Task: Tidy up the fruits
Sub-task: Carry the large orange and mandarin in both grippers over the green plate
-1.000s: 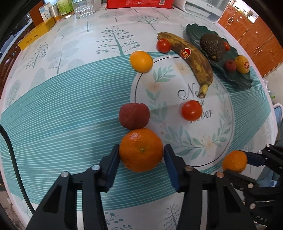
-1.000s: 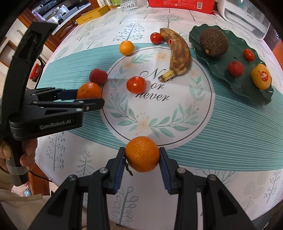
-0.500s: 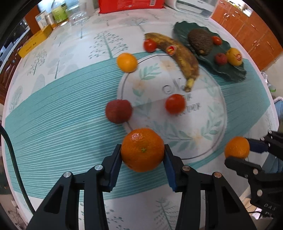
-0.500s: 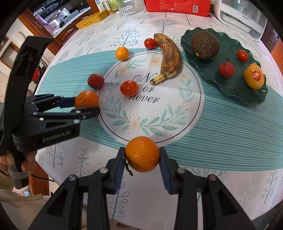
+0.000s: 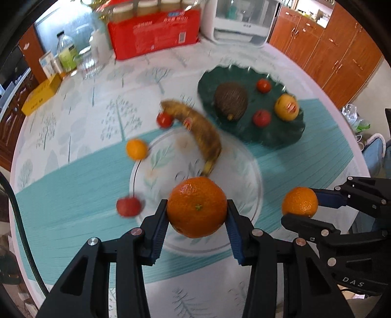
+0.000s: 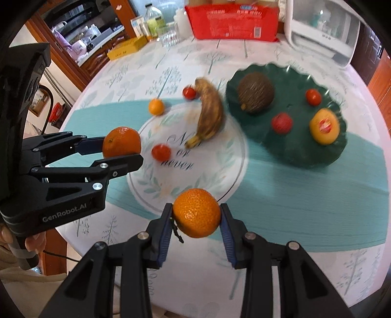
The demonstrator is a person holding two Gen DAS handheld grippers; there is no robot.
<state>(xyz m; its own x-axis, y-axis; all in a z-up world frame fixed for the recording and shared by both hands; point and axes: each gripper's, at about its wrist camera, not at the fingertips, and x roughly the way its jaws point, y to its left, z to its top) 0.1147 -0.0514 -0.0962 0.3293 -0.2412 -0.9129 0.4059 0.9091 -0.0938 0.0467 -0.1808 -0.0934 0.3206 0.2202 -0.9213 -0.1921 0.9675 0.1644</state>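
My left gripper [image 5: 197, 216] is shut on a large orange [image 5: 197, 207] and holds it above the table. My right gripper [image 6: 196, 219] is shut on a smaller orange [image 6: 196, 212], also lifted; it shows in the left wrist view [image 5: 300, 202] too. A dark green leaf-shaped plate [image 6: 295, 154] at the back right holds an avocado [image 6: 255, 92], two small red fruits and a yellow fruit [image 6: 324, 126]. On the cloth lie a spotted banana [image 6: 210, 115], a small orange [image 6: 156, 107], two tomatoes and a dark red fruit [image 5: 128, 206].
A red box [image 6: 232, 22], a white appliance [image 6: 322, 29], bottles, a glass and a yellow box [image 6: 124, 49] stand along the table's far edge. Wooden cabinets stand beyond the table on both sides.
Both grippers have lifted and tilted up with their oranges held. The view now reaches the far edge of the table, and the plate sits nearer the middle.
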